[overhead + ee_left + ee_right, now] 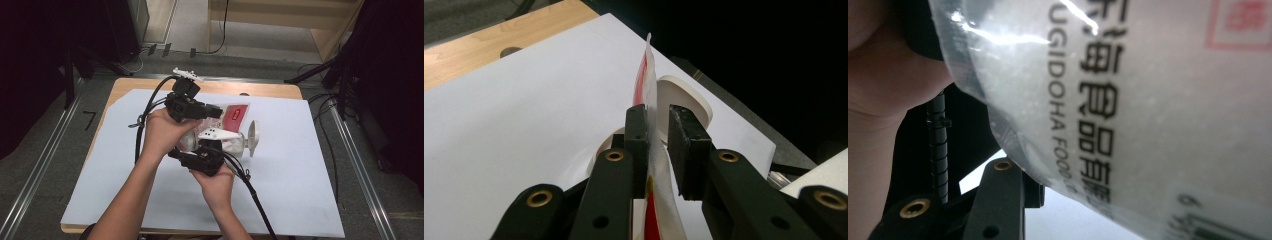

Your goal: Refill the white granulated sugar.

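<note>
while the left gripper [658,150] pinches the packet [647,85] top above the jar [235,142] and the right gripper [209,150] clamps its body, it looks unopened, with tearing and pouring left.

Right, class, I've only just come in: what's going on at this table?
A person at the table holds a gripper in each hand. The left gripper has a thin red-and-white plastic bag between its jaws, pinched edge-on. The right gripper is held against the same bag; its own view has the printed film right up at the camera, so its grip cannot be judged. A clear jar lies on its side on the white sheet, its white lid beside it.
</note>
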A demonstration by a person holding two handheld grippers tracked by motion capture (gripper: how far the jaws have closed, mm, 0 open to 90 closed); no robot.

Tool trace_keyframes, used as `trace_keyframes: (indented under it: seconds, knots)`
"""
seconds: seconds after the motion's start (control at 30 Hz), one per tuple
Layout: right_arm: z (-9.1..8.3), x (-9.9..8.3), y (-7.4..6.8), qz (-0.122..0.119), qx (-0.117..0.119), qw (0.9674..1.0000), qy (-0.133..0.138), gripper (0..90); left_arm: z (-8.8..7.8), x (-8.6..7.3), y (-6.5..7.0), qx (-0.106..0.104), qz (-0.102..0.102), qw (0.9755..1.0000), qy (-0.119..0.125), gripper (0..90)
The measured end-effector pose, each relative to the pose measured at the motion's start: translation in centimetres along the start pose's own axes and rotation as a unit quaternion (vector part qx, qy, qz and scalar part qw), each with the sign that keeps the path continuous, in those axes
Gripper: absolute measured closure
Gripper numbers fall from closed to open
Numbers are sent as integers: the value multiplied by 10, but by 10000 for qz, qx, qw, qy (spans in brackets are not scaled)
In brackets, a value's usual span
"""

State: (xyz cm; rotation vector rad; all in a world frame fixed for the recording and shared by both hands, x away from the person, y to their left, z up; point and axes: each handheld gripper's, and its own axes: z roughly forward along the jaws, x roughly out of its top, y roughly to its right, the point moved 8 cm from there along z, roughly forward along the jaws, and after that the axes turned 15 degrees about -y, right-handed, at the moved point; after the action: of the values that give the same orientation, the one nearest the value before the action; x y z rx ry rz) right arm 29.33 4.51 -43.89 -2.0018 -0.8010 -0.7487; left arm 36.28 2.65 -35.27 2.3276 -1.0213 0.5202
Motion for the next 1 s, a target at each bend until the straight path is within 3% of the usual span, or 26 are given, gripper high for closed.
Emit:
trace_keyframes:
  seconds: [1.0]
  knots:
    - [4,2,-13,-63,272,9996,-15,623,-12,-6,1,130,-72,9999,12,789]
